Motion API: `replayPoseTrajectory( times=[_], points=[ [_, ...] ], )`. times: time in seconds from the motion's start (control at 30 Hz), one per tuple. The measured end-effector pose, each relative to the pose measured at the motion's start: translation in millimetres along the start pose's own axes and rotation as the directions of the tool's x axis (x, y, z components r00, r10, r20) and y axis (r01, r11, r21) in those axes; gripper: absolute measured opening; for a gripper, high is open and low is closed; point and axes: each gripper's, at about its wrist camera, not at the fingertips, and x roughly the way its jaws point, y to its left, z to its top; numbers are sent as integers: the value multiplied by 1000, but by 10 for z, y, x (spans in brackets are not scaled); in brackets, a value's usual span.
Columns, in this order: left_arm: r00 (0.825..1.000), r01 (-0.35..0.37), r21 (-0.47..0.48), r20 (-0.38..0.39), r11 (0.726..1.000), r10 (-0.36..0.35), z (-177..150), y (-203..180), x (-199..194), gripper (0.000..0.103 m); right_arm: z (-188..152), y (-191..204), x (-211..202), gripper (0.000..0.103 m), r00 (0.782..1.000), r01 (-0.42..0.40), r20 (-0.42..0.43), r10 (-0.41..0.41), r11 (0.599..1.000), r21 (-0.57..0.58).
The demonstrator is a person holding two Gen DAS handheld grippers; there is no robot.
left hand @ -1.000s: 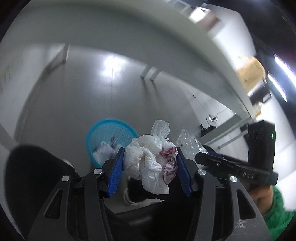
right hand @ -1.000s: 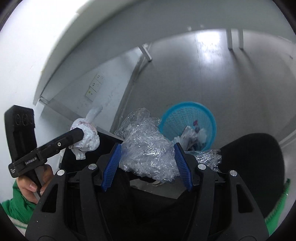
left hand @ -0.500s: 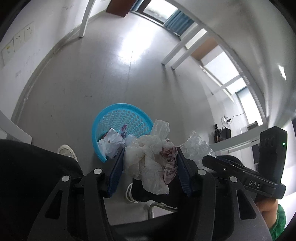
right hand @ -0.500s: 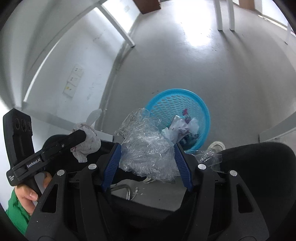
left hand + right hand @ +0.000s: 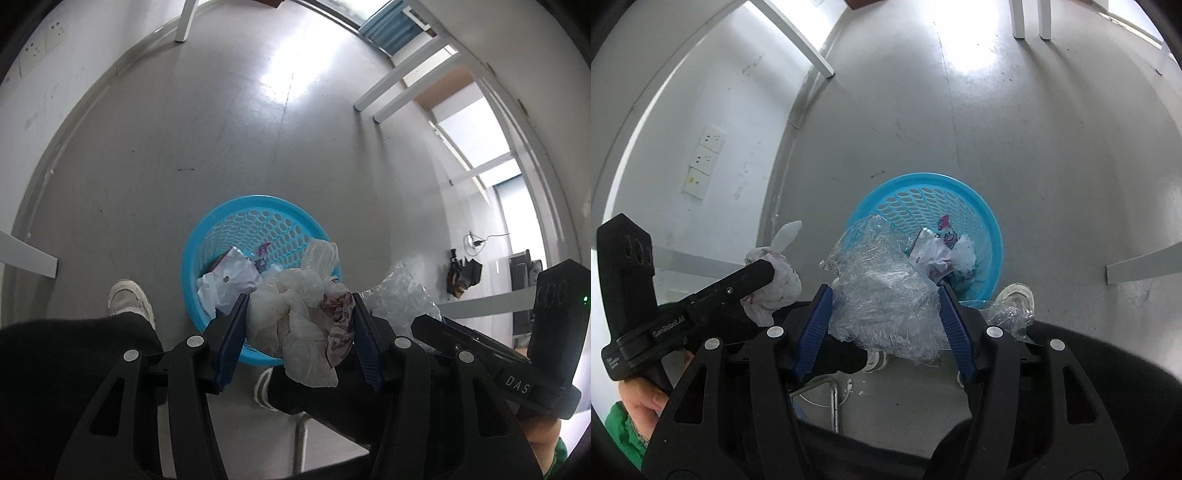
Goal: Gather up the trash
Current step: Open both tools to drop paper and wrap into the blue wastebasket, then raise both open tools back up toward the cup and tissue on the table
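My left gripper [image 5: 297, 332] is shut on a crumpled white plastic bag [image 5: 295, 317] with a reddish patch, held above the near rim of a blue perforated trash basket [image 5: 258, 225] on the floor. My right gripper [image 5: 884, 317] is shut on a wad of clear crinkled plastic [image 5: 882, 295], held above the near left rim of the same basket [image 5: 923, 192]. The basket holds crumpled paper and wrappers [image 5: 942, 251]. Each gripper shows in the other's view: the right one [image 5: 480, 350] and the left one with its bag [image 5: 772, 277].
Grey floor all around the basket. My legs in black trousers and white shoes [image 5: 129, 299] stand just behind it. White table legs [image 5: 384, 96] stand at the far right, a wall with sockets [image 5: 705, 158] at the left, and a chair frame [image 5: 834, 398] below.
Both grippers have tilted down and moved toward the basket, which now sits larger and more central beneath them. Both still hold their trash.
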Motion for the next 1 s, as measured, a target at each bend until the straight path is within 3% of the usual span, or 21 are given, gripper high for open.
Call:
replayPoseTrajectory(
  times=[0.43, 0.47, 0.53, 0.57, 0.7, 1.0],
  points=[
    [998, -36, -35, -50, 999, 34, 134, 54, 246, 55, 196, -139, 413, 56, 997, 29, -67, -26, 998, 48],
    [998, -42, -31, -50, 999, 40, 141, 40, 260, 58, 197, -140, 413, 56, 998, 33, -64, -30, 998, 48],
    [997, -63, -25, -35, 998, 62, 154, 37, 272, 82, 198, -150, 423, 61, 997, 53, -52, -50, 997, 56],
    [998, -64, -31, -19, 997, 63, 162, 48, 257, 85, 199, -150, 428, 62, 997, 60, -48, -57, 996, 59],
    [999, -45, -68, -10, 997, 44, 180, 114, 233, 85, 204, -128, 433, 73, 998, 60, -35, -58, 997, 52],
    [998, -61, -46, -8, 997, 60, 110, 66, 148, 84, 156, -106, 381, 77, 997, 70, -23, -69, 997, 32]
  ],
)
